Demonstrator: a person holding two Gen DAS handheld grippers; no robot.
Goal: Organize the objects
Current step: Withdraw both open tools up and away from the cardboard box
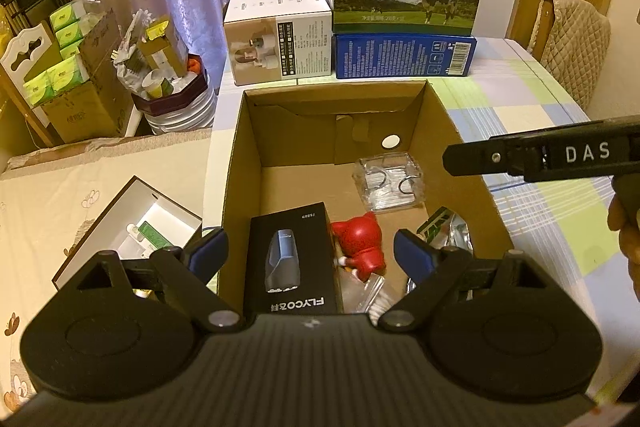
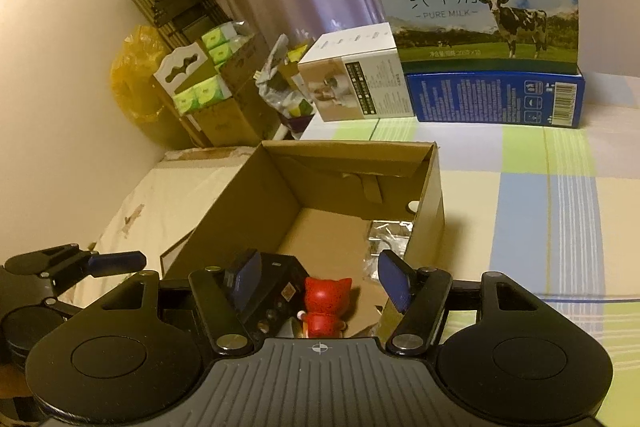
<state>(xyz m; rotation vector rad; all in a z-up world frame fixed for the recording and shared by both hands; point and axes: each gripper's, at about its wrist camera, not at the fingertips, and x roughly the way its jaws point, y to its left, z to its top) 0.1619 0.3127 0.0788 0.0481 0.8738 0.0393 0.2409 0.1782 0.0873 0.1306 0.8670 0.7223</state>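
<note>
Both claws hang wide and empty over the near end of the cardboard box [image 1: 240, 147]: left gripper [image 1: 310, 253], right gripper [image 2: 320, 283]. Below them, inside, a black shaver box [image 1: 290, 259] lies beside a red figurine [image 1: 358, 247]. Farther in sit a clear plastic case [image 1: 390, 179] and what may be foil packets [image 1: 442, 231].

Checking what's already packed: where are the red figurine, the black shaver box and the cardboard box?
red figurine [image 1: 359, 247], left wrist view, its body.
black shaver box [image 1: 291, 259], left wrist view, top face.
cardboard box [image 1: 236, 163], left wrist view, left wall.
</note>
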